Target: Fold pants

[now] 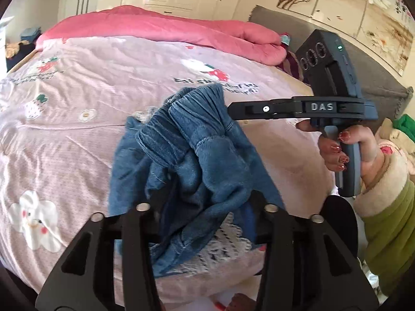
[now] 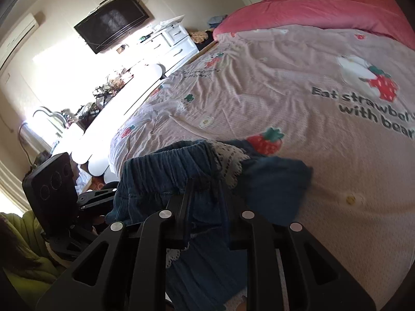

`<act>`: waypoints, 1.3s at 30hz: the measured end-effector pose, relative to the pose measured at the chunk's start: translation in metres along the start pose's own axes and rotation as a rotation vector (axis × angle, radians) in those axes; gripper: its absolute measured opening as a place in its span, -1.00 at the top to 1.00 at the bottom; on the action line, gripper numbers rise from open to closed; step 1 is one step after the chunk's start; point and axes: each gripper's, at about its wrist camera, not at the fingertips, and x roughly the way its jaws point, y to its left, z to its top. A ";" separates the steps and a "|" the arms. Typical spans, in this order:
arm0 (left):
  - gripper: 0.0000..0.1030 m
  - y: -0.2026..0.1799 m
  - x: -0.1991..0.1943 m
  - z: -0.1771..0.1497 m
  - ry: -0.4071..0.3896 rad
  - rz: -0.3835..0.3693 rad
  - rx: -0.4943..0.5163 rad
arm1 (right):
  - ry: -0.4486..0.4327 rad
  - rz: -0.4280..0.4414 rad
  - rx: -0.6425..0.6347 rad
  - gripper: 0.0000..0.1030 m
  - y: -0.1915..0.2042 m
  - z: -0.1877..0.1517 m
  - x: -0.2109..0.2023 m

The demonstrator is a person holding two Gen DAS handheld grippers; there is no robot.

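Observation:
Blue denim pants (image 1: 197,150) with an elastic waistband and a white lace trim (image 1: 228,235) hang bunched above the pink bedsheet (image 1: 77,129). In the left wrist view my left gripper (image 1: 207,202) has the bunched denim filling the gap between its fingers, and its fingertips are buried in the cloth. My right gripper (image 1: 230,110) comes in from the right and pinches the waistband with its tip. In the right wrist view the right gripper (image 2: 207,181) has its fingers close together on the pants (image 2: 155,171), with the left gripper (image 2: 111,194) just to the left.
A rolled pink duvet (image 1: 155,26) lies at the far side of the bed and a grey headboard (image 1: 376,77) stands on the right. A hand (image 1: 363,142) in a green sleeve (image 1: 389,220) holds the right gripper. Left of the bed are a white dresser (image 2: 176,41) and a wall television (image 2: 111,23).

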 end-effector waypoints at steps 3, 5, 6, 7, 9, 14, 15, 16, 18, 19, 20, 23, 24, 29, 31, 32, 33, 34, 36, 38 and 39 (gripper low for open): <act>0.12 -0.009 0.004 -0.003 0.008 -0.022 0.028 | 0.006 -0.021 0.016 0.60 -0.005 -0.008 -0.005; -0.01 -0.016 0.006 -0.009 0.026 -0.056 0.031 | 0.005 -0.037 0.036 0.46 -0.008 -0.014 -0.010; -0.05 -0.021 0.008 -0.014 0.044 -0.079 0.039 | 0.004 -0.045 0.043 0.42 -0.009 -0.016 -0.013; -0.10 -0.023 0.009 -0.016 0.052 -0.096 0.044 | 0.003 -0.058 0.047 0.33 -0.010 -0.018 -0.015; -0.13 -0.025 0.010 -0.020 0.071 -0.140 0.042 | 0.002 -0.075 0.055 0.20 -0.011 -0.020 -0.019; -0.24 -0.026 -0.012 -0.021 0.054 -0.226 0.038 | -0.044 -0.095 0.071 -0.09 -0.003 -0.015 -0.035; -0.24 -0.026 -0.019 -0.022 0.043 -0.234 0.041 | -0.055 -0.096 0.061 -0.11 0.003 -0.011 -0.039; -0.25 -0.024 -0.027 -0.022 0.026 -0.225 0.043 | -0.063 -0.096 0.050 -0.16 0.008 -0.008 -0.041; -0.30 -0.016 -0.042 -0.021 -0.011 -0.165 0.046 | -0.076 -0.093 0.004 -0.21 0.026 0.000 -0.041; -0.33 -0.011 -0.046 -0.020 -0.019 -0.118 0.045 | -0.072 -0.088 -0.015 -0.22 0.033 0.004 -0.039; -0.33 -0.007 -0.049 -0.020 -0.022 -0.086 0.042 | -0.061 -0.089 -0.041 -0.22 0.042 0.008 -0.034; -0.33 0.017 -0.046 -0.017 -0.011 0.004 -0.003 | -0.016 -0.087 -0.102 -0.22 0.063 0.010 -0.018; -0.33 0.023 -0.044 -0.018 -0.002 0.021 -0.014 | -0.004 -0.081 -0.117 -0.21 0.068 0.009 -0.014; -0.33 0.052 -0.036 -0.027 0.035 0.075 -0.069 | 0.129 -0.105 -0.208 0.26 0.088 -0.016 0.004; -0.33 0.053 -0.035 -0.027 0.038 0.071 -0.076 | 0.160 -0.129 -0.227 0.29 0.090 -0.029 0.005; -0.33 0.053 -0.034 -0.026 0.038 0.067 -0.075 | 0.174 -0.141 -0.230 0.30 0.091 -0.035 0.005; -0.33 0.052 -0.032 -0.025 0.040 0.063 -0.073 | 0.182 -0.151 -0.227 0.30 0.090 -0.040 0.004; -0.33 0.049 -0.027 -0.021 0.041 0.056 -0.070 | 0.191 -0.157 -0.219 0.30 0.088 -0.045 0.004; -0.33 0.045 -0.017 -0.014 0.046 0.049 -0.057 | 0.187 -0.159 -0.196 0.30 0.086 -0.052 0.001; -0.33 0.044 -0.010 -0.007 0.051 0.042 -0.056 | 0.175 -0.158 -0.176 0.28 0.085 -0.056 -0.004; -0.33 0.044 -0.005 -0.003 0.057 0.042 -0.057 | 0.166 -0.160 -0.172 0.28 0.085 -0.058 -0.007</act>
